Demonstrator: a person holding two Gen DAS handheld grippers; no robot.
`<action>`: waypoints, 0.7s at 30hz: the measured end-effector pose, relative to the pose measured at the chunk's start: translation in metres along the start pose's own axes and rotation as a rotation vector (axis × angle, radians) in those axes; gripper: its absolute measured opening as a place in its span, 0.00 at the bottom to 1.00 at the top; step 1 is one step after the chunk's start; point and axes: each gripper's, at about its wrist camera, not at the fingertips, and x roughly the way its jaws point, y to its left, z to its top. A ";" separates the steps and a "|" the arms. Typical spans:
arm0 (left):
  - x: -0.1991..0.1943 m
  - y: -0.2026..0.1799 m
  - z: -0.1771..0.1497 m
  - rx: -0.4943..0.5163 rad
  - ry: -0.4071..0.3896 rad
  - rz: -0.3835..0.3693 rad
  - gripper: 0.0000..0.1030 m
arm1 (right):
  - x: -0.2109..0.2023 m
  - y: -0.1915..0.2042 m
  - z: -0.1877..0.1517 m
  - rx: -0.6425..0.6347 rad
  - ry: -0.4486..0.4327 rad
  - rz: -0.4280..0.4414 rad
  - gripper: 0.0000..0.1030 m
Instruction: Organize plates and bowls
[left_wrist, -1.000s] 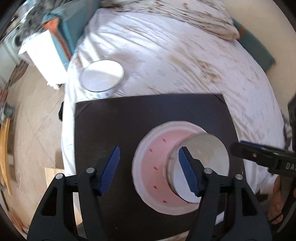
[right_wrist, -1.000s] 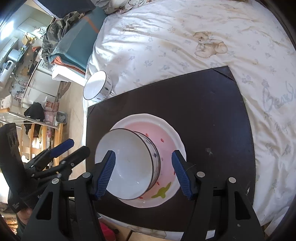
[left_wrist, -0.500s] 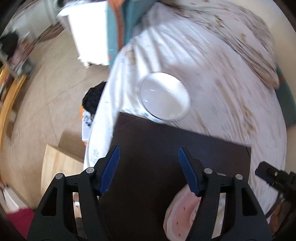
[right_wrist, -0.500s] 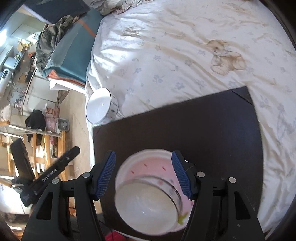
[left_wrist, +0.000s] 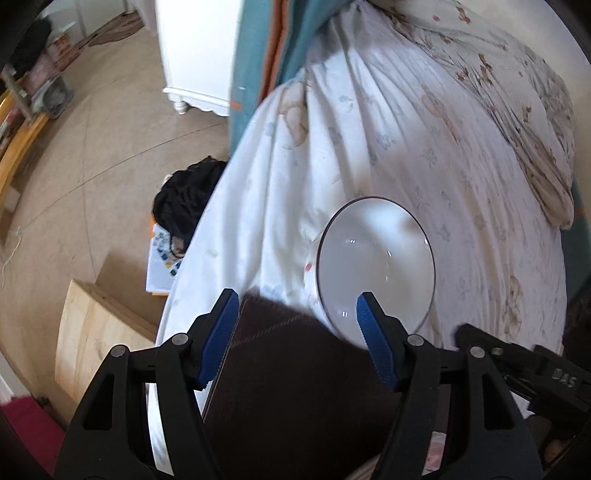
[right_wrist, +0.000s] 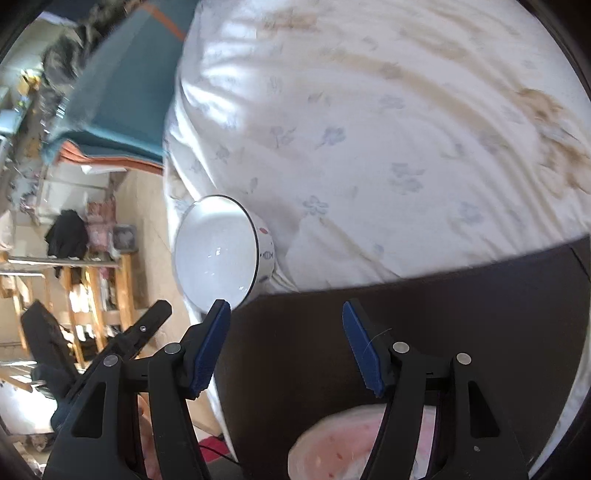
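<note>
1. Left gripper: blue pads spread apart, nothing between them, poised over the near-left corner of the dark mat
2. Just beyond its right pad, white bowl with a thin dark rim, upright on the bedsheet at the mat's far edge, holding nothing; small coloured marks on its outer wall
3. Right gripper: pads likewise spread, gripping nothing, hanging over the mat
4. Same bowl seen off the right gripper's left pad, near the edge of the bed, hollow bare and glossy, a small fish drawn on its side
5. Pink-centred plate with red specks at the bottom of the right wrist view, lying on the mat, blurred and partly hidden behind the gripper's arms; contents not readable
6. Further out: floral bedsheet filling the far side, folded teal blanket at the left, tan floor with a black heap of cloth beside the bed
</note>
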 end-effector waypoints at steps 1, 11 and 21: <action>0.003 -0.001 0.003 0.004 0.005 -0.001 0.61 | 0.010 0.003 0.002 0.000 0.011 -0.008 0.64; 0.037 0.001 0.021 0.013 0.098 -0.060 0.28 | 0.072 0.016 0.017 -0.010 0.088 -0.033 0.31; 0.036 -0.004 0.020 0.014 0.105 -0.070 0.08 | 0.083 0.037 0.015 -0.120 0.051 -0.116 0.15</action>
